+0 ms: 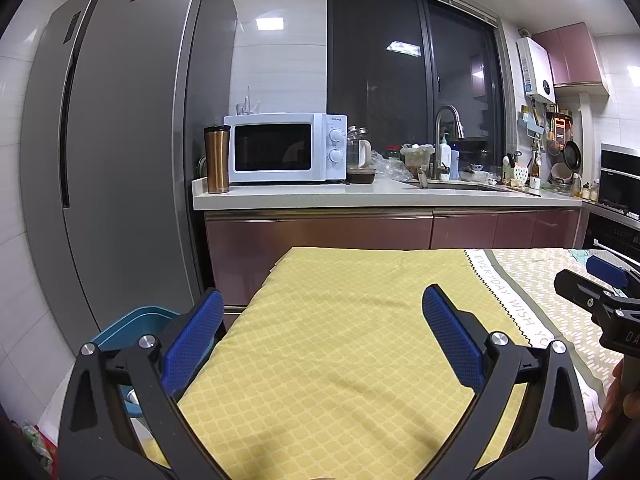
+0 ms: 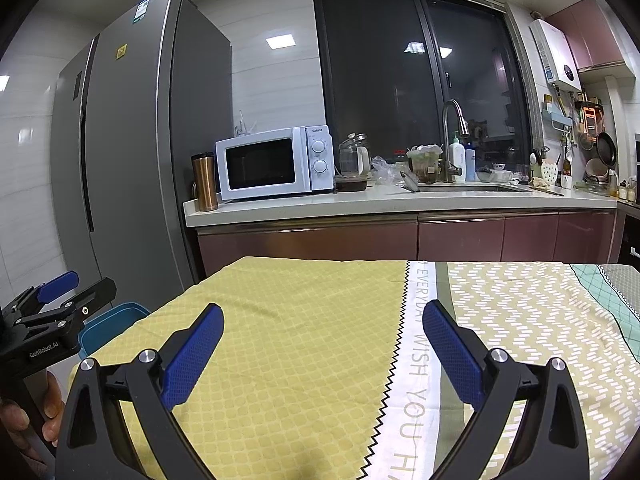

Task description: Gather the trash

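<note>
Home kitchen. Tall grey fridge (image 2: 132, 140), white microwave (image 2: 274, 163) on counter (image 2: 360, 200). Sink faucet (image 2: 454, 128), hanging pans (image 2: 606, 148).

The left tongs (image 1: 322, 312) gape (holding nothing) over the yellow cloth (image 1: 340, 360) beside a blue bin (image 1: 132, 322).

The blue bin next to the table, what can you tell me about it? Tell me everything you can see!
The blue bin sits low on the floor at the left edge of the cloth-covered table, in front of the grey fridge. It looks like smooth plastic, teal-blue, with rounded corners and an open top. Only its rim and part of one wall show; the left gripper and the table hide the rest. What lies inside is too hidden to tell.
</note>
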The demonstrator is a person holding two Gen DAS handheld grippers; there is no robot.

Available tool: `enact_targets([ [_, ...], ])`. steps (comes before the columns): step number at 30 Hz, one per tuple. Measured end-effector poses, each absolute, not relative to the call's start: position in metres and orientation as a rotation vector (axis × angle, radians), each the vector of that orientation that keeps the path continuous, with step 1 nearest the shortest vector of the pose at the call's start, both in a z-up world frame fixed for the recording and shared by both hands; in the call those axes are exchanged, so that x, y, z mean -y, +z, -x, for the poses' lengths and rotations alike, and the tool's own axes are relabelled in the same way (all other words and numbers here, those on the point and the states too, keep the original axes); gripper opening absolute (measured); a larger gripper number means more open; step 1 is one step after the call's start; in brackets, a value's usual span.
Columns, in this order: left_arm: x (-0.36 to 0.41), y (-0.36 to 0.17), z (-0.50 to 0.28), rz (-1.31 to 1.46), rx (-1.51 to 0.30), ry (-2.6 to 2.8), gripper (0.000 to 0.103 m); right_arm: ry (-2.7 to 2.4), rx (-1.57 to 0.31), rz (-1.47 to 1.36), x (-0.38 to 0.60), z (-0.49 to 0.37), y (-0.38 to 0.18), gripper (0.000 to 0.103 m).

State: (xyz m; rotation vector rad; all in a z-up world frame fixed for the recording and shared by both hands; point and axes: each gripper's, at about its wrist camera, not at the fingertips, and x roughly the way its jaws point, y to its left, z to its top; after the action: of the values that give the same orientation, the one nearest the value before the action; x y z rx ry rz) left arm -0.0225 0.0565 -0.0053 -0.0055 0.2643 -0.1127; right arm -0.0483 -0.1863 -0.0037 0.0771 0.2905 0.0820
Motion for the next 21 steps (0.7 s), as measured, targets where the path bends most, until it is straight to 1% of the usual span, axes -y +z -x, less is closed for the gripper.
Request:
enact_targets([
  [21, -0.0577, -0.0054, 0.022, 0.004, -0.263, -0.111, 0.097, 0.085, -0.289, -0.075, 0.1872, 0.0473, -0.0029, 0.096],
])
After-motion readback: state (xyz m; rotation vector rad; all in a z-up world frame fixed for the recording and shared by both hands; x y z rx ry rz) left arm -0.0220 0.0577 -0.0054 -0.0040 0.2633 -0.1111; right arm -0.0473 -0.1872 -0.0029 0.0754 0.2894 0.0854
